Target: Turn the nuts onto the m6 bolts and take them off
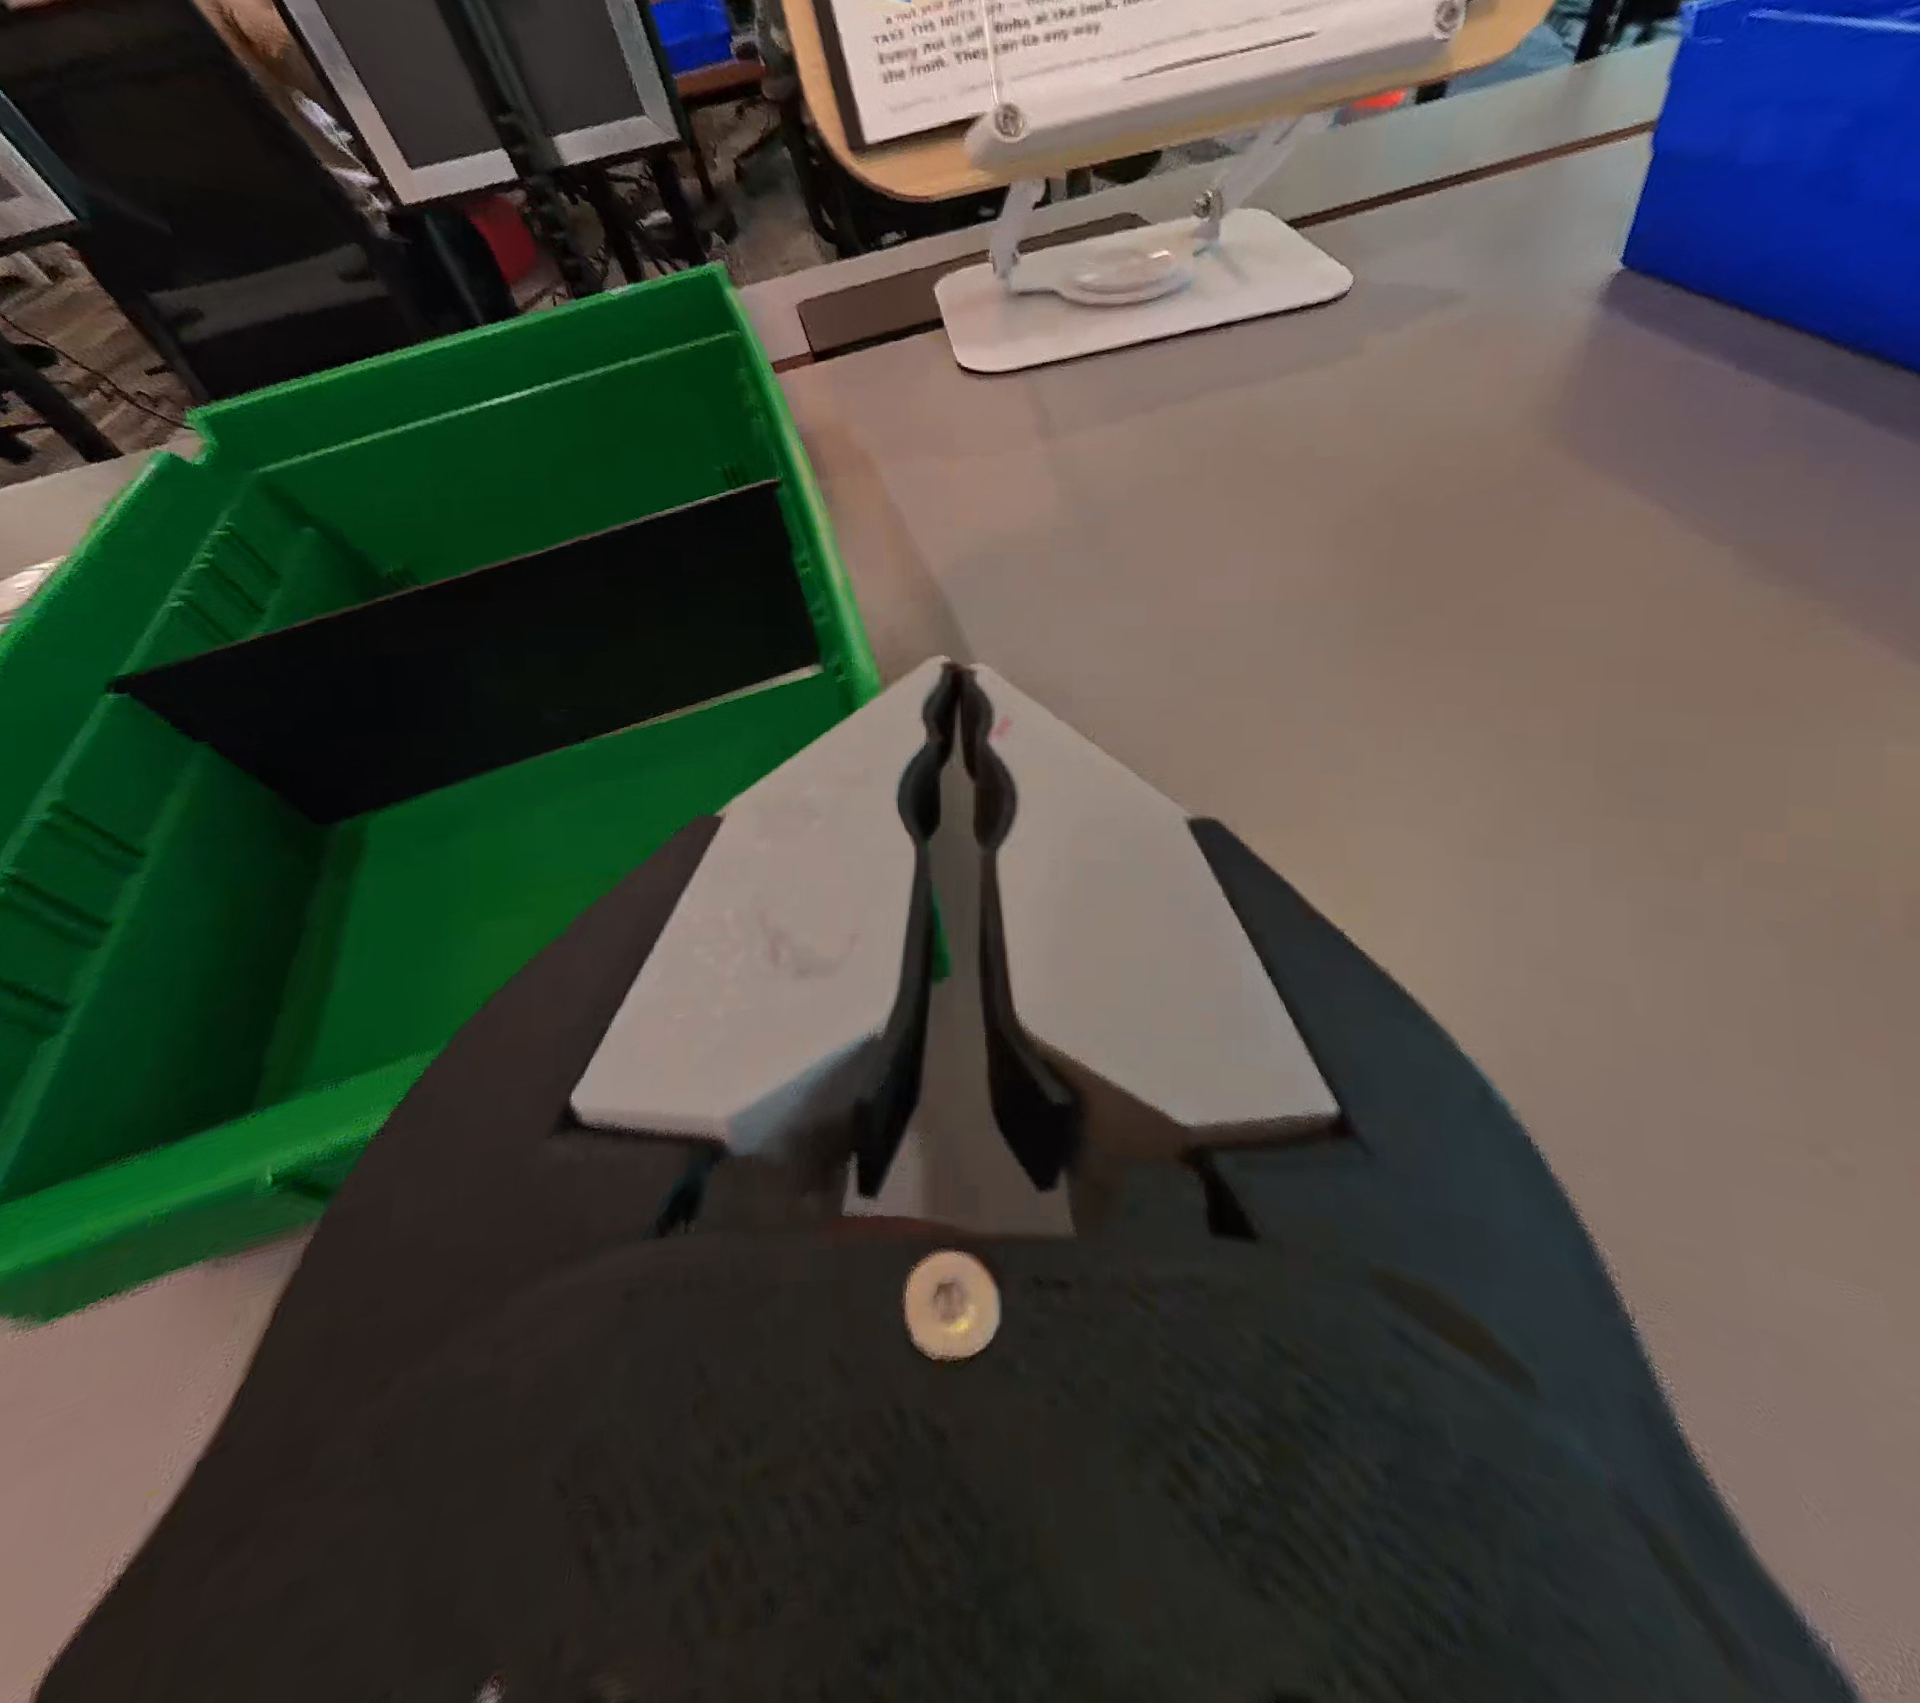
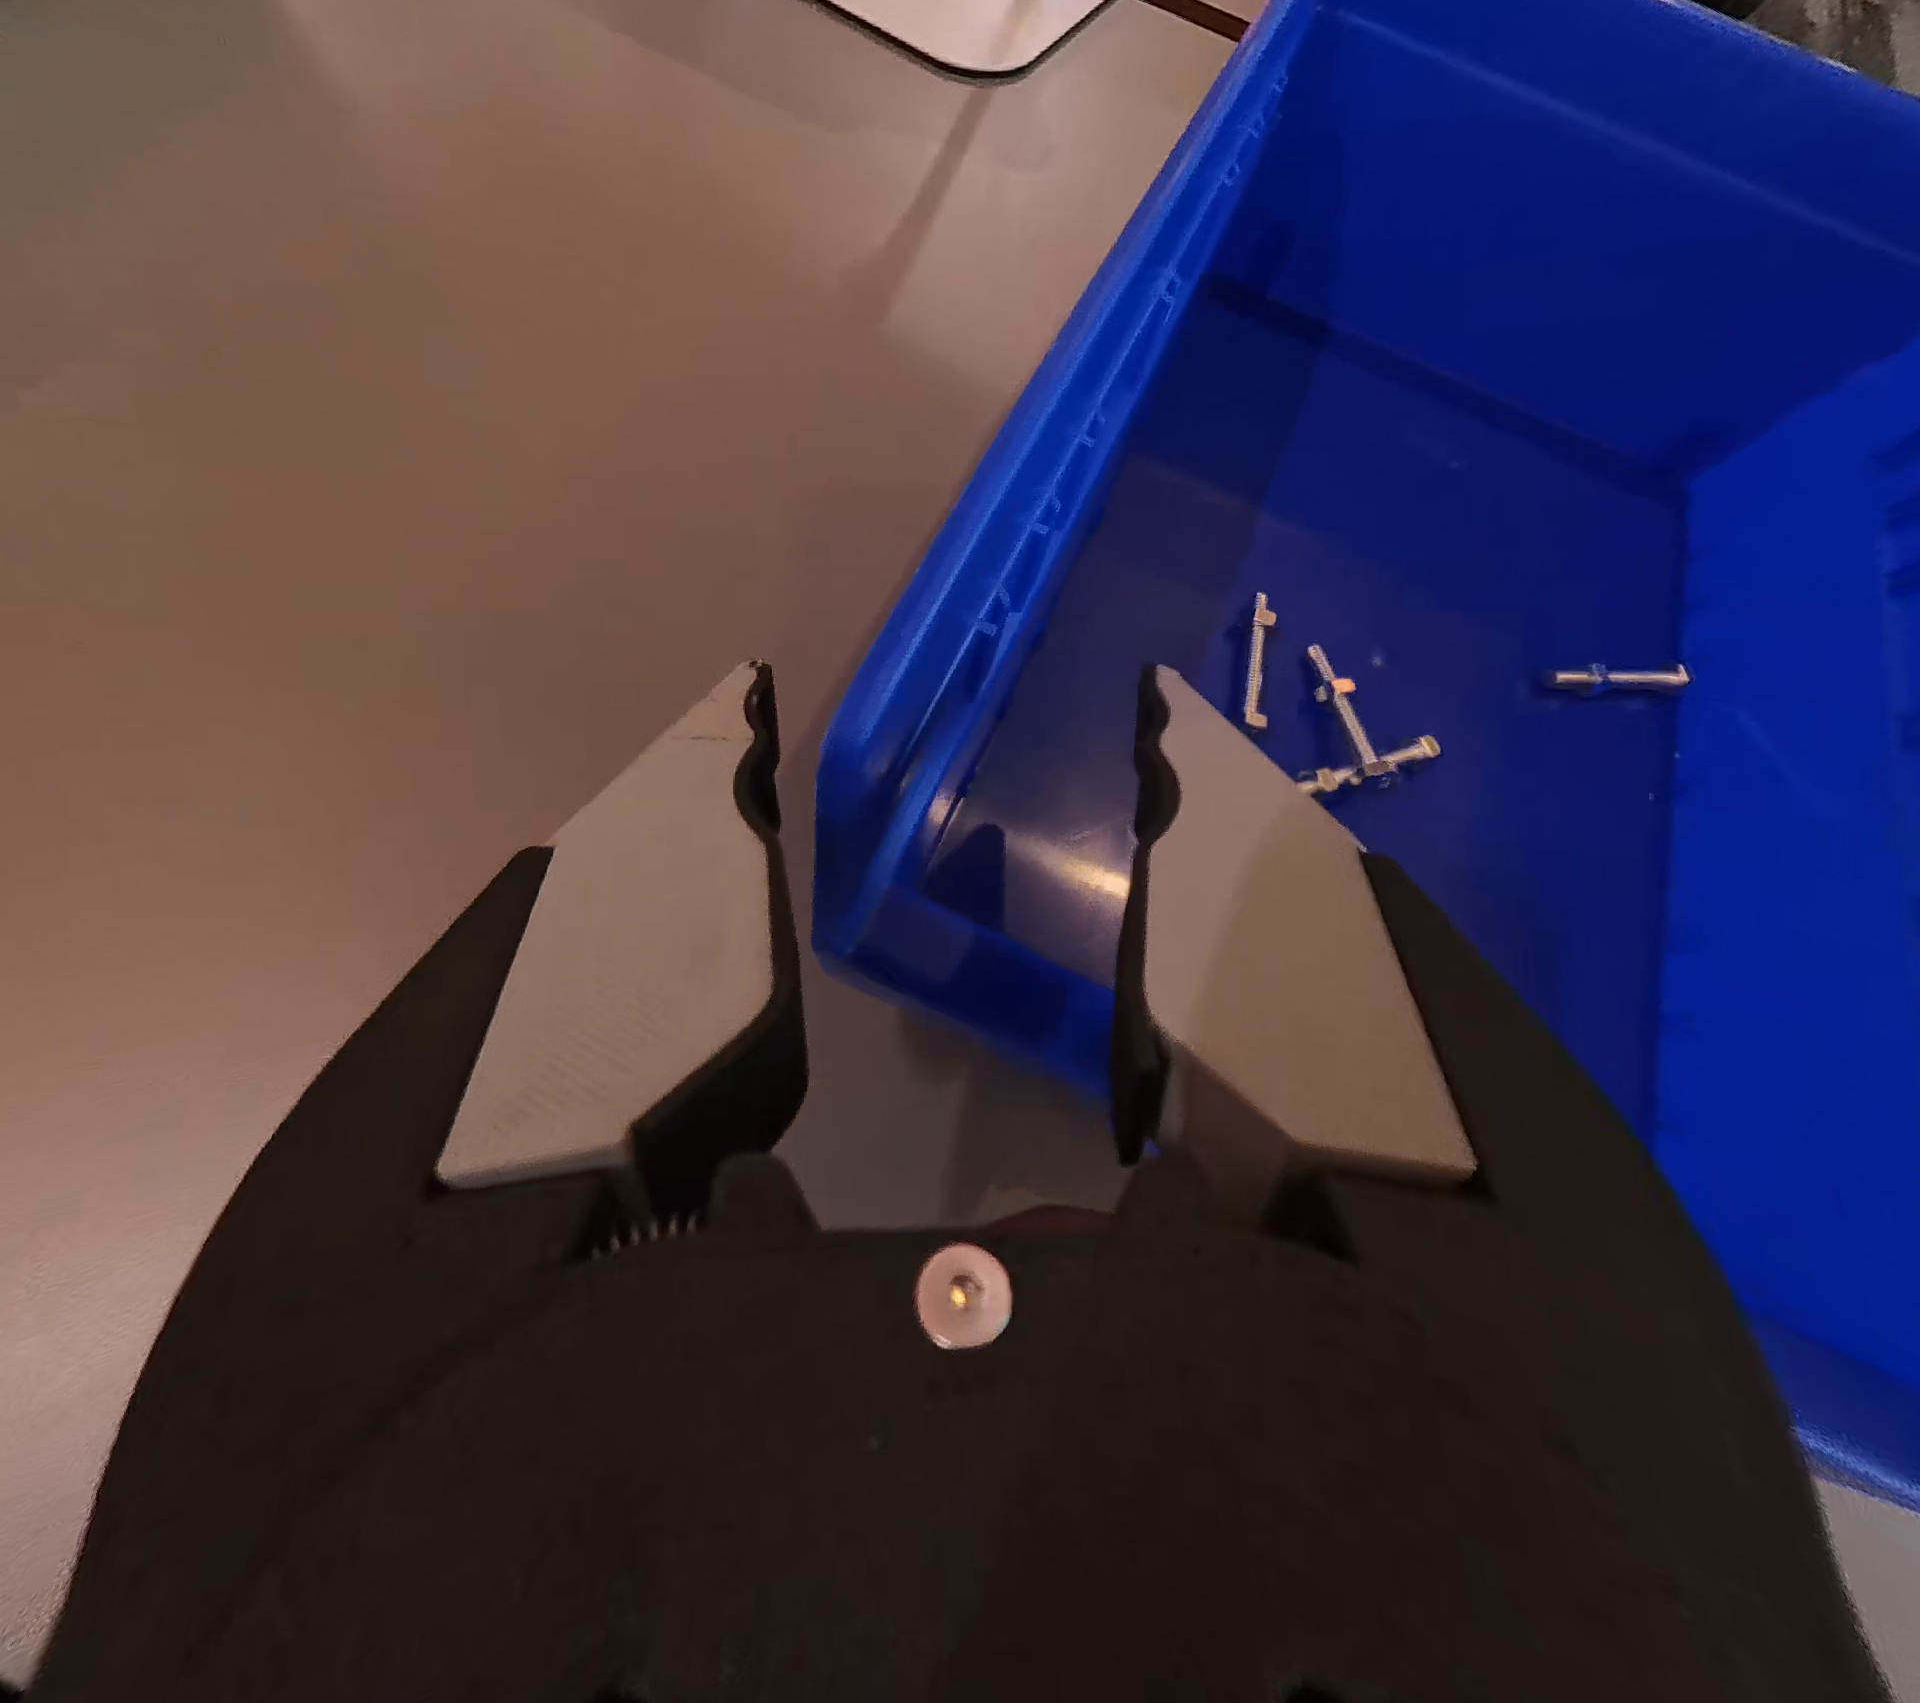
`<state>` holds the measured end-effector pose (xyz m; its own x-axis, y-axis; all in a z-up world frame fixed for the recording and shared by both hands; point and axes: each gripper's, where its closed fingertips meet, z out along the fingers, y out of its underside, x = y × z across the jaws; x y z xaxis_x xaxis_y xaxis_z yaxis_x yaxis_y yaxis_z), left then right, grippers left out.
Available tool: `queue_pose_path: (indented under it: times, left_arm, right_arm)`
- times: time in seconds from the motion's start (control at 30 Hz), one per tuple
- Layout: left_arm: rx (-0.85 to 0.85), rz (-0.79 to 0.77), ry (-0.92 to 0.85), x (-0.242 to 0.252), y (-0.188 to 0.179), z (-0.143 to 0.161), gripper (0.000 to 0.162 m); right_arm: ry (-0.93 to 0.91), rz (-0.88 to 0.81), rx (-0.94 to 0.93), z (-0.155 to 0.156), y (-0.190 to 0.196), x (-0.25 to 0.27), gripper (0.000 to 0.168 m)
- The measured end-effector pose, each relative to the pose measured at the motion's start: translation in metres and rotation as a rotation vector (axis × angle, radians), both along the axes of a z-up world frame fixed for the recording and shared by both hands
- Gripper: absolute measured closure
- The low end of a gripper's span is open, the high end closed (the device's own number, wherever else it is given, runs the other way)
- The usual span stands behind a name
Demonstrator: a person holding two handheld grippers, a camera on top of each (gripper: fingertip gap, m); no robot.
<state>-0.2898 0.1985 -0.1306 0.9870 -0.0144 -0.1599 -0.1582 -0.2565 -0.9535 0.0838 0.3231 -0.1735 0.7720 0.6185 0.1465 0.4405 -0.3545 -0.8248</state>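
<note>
Nothing threaded off yet: your left tongs are closed and empty beside the green bin, right tongs gape empty over the blue bin, bolts inside, nuts seemingly on.

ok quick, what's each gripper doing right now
left gripper: shut, holding nothing.
right gripper: open, empty, at the blue bin.

Even indoor light, fairly bright. Motion blur softens the green bin and background. Wide-angle distortion bends the edges. Soft glare and shadows streak the desk; the blue bin floor gleams.
</note>
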Motion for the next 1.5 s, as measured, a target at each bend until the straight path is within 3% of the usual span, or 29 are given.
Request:
queue_pose_path:
  times: [0.1, 0.17, 0.27, 0.37, 0.43, 0.53, 0.6, 0.63, 0.67, 0.8, 1.0, 1.3, 1.5]
  left_arm:
    - [-0.067, 0.020, -0.056, -0.003, 0.010, -0.009, 0.160]
    - [-0.040, 0.008, -0.060, 0.004, 0.005, -0.003, 0.122]
    - [0.046, 0.094, 0.000, -0.006, -0.007, 0.011, 0.101]
    - [0.099, 0.117, -0.014, -0.013, -0.015, 0.019, 0.098]
    - [0.022, 0.132, -0.010, -0.021, -0.005, 0.002, 0.097]
    - [-0.083, 0.141, -0.008, -0.033, 0.017, -0.025, 0.107]
    - [-0.077, 0.175, 0.057, -0.045, 0.026, -0.024, 0.153]
    - [-0.073, 0.170, 0.081, -0.048, 0.028, -0.022, 0.159]
    - [-0.075, 0.179, 0.065, -0.052, 0.028, -0.020, 0.159]
    - [-0.008, 0.181, 0.074, -0.065, 0.012, 0.001, 0.161]
    - [0.035, 0.149, 0.056, -0.071, -0.022, 0.020, 0.161]
    - [0.110, 0.196, 0.093, -0.088, -0.066, 0.049, 0.161]
    - [0.150, 0.277, 0.126, -0.113, -0.084, 0.065, 0.161]
  right_arm:
    - [-0.036, -0.010, -0.001, -0.003, 0.003, 0.001, 0.104]
    - [-0.040, -0.010, 0.007, -0.003, 0.002, 0.003, 0.104]
    - [-0.036, 0.004, 0.013, -0.002, -0.001, 0.004, 0.103]
    - [-0.027, 0.005, 0.030, 0.003, -0.001, 0.005, 0.103]
    - [-0.017, 0.004, 0.016, 0.002, 0.001, 0.004, 0.102]
    - [-0.039, -0.009, 0.002, -0.003, 0.007, 0.004, 0.101]
    - [-0.057, 0.009, -0.010, -0.004, 0.006, 0.001, 0.111]
    - [-0.085, 0.034, -0.005, -0.004, 0.002, -0.002, 0.131]
    - [-0.116, 0.032, 0.008, -0.003, 0.000, -0.003, 0.145]
    - [-0.119, 0.056, -0.004, -0.003, -0.009, -0.014, 0.146]
    - [-0.085, 0.156, -0.031, -0.002, -0.048, -0.078, 0.146]
    - [-0.125, 0.367, -0.036, -0.004, -0.118, -0.253, 0.138]
    - [-0.053, 0.546, -0.101, 0.005, -0.157, -0.378, 0.124]
